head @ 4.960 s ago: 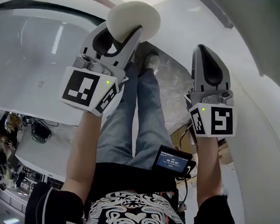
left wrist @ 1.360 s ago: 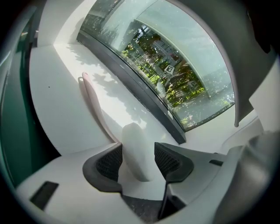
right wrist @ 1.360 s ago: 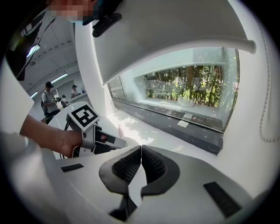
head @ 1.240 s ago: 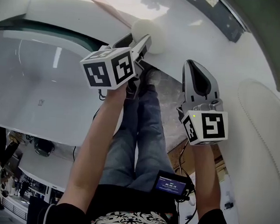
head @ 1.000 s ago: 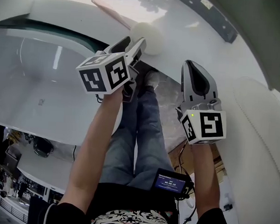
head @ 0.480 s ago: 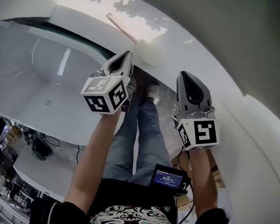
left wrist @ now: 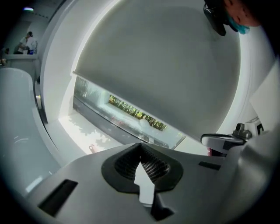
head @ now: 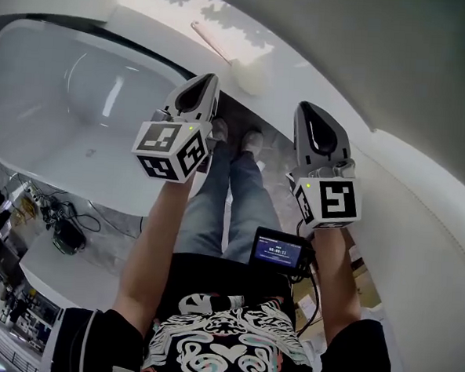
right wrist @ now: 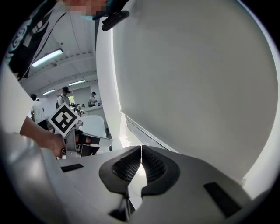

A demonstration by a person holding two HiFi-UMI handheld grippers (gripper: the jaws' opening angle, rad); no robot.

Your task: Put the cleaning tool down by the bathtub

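small screen [head: 282,249]: at the waist | cables [head: 61,222]: floor lower-left, perhaps tangled

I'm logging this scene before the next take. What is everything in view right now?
bathtub: one, white, left side of the head view
ledge: one, white, past the tub's far end
cleaning tool: one, pale round head on a light handle, lying on the ledge, clear of both grippers
floor: grey stone, under the feet
cables: a dark tangle, lower left
small screen: one, black, lit, at the person's waist
legs: two, blue jeans, standing by the tub
left gripper: one, grey with marker cube, jaws shut, empty
right gripper: one, grey with marker cube, jaws shut, empty
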